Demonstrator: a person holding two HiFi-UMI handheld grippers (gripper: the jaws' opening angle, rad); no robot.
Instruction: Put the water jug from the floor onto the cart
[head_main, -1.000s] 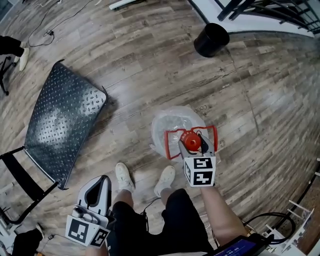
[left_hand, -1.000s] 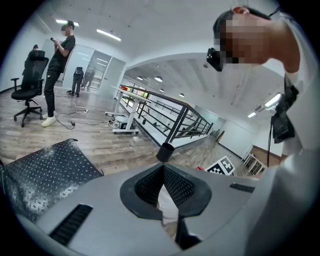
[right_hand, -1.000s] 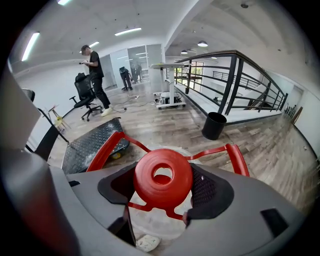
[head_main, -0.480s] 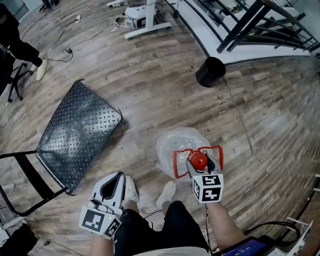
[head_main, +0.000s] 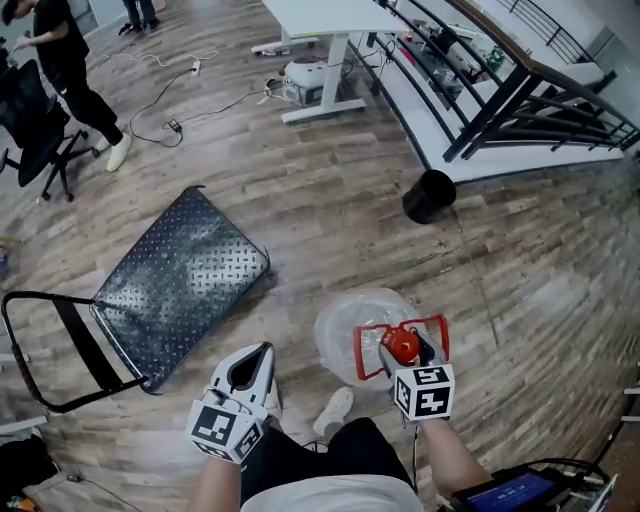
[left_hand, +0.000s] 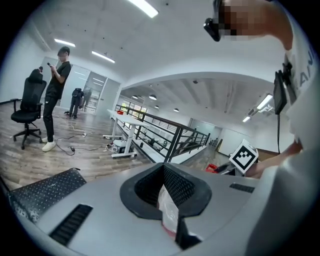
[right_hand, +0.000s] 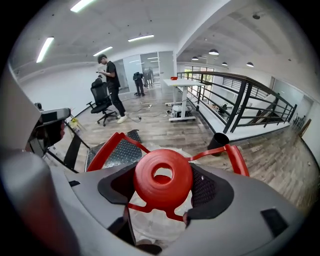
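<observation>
right gripper: jaws pressed in on the neck of the water jug, just under its red cap. the cap sits centred between the pads. the jug's red handle spreads to both sides of the jaws. the clear jug hangs below this gripper, over the wood floor, just ahead of my shoe. whether its base touches the floor i cannot tell.

left gripper: jaws drawn together. a pale film shows in the slit. i cannot tell what it is.

the cart lies to the jug's left, apart from it, its black handle at the near-left end. a black bin stands farther off.
</observation>
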